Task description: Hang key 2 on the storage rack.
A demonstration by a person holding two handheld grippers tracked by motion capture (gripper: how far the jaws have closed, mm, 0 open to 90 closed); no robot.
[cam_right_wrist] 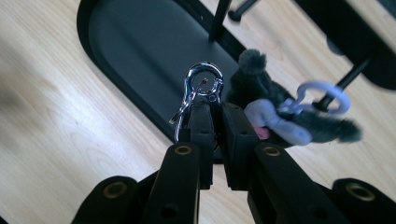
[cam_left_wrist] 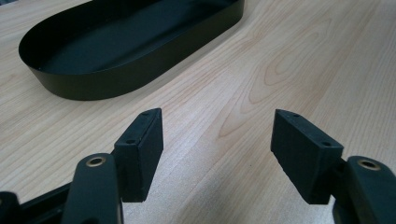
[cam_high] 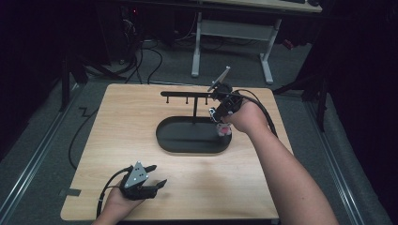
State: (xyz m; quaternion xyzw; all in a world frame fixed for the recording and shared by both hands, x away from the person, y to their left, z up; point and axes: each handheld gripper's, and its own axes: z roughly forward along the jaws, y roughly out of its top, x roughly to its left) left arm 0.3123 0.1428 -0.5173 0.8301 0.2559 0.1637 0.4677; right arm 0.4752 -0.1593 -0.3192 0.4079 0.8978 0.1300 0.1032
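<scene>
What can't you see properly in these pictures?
1. What hangs under the silver clip: in the right gripper view the right tool covers it.
2. The fluffy grey toy beside it: blurred there, so its shape is unclear.
3. The pink thing: too small in the high view.
4. The black tray: cut off by the left gripper view's top edge.
</scene>
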